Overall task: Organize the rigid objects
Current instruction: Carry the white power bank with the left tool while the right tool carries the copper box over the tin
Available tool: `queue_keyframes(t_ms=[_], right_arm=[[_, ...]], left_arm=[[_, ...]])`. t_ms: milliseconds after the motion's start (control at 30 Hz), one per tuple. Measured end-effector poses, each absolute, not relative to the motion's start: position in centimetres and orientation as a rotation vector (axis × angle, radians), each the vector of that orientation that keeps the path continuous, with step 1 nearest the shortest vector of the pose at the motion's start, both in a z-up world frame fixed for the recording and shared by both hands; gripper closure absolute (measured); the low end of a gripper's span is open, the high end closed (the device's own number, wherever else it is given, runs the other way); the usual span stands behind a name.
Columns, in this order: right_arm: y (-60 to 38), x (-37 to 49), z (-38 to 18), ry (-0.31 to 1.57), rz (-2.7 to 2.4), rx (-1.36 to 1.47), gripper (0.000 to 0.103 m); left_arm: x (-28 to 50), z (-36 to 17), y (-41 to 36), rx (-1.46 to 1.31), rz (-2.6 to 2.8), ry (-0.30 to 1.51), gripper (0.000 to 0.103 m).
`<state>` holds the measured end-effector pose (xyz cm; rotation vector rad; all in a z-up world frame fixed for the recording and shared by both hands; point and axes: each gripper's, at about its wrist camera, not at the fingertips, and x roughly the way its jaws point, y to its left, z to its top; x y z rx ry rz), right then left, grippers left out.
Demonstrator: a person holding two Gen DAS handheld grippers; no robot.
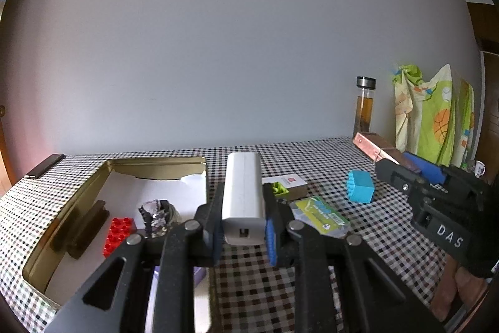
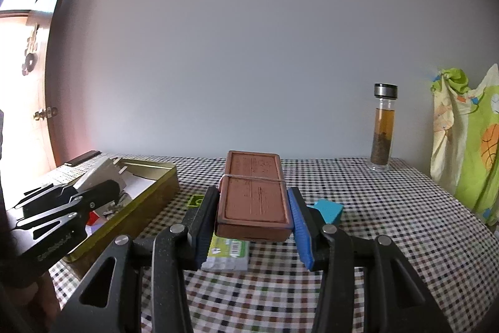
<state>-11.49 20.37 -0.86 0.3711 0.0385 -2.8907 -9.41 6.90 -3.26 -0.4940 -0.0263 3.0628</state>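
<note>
My left gripper (image 1: 242, 208) is shut on a white oblong charger block (image 1: 241, 186), held just right of an open gold tin (image 1: 78, 208). The tin holds a red brick (image 1: 120, 234), a dark bar and a crumpled grey lump. In the right wrist view, my right gripper (image 2: 252, 195) is shut on a flat brown box (image 2: 254, 208) with a rubber band around it, lifted above the checked tablecloth. Below it lie a blue brick (image 2: 329, 209), a green brick (image 2: 196, 200) and a green-labelled packet (image 2: 229, 252). The left gripper (image 2: 103, 183) shows there over the tin (image 2: 149, 198).
A glass bottle of amber liquid (image 2: 383, 130) stands at the back right by the wall. A green patterned cloth bag (image 2: 467, 145) hangs at the far right. A small white box with a red mark (image 1: 288, 181) sits beside the green brick (image 1: 279, 188). A door is at the left.
</note>
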Motion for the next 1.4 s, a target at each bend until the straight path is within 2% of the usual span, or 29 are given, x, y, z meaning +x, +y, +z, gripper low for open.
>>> queue_keyframes(t_ms=[1400], right_arm=[[11.7,-11.3,-1.5,0.138,-2.702,0.373,0.056]], left_arm=[[-7.8,-3.6,-0.7,-0.522,3.161,-0.154,0.083]])
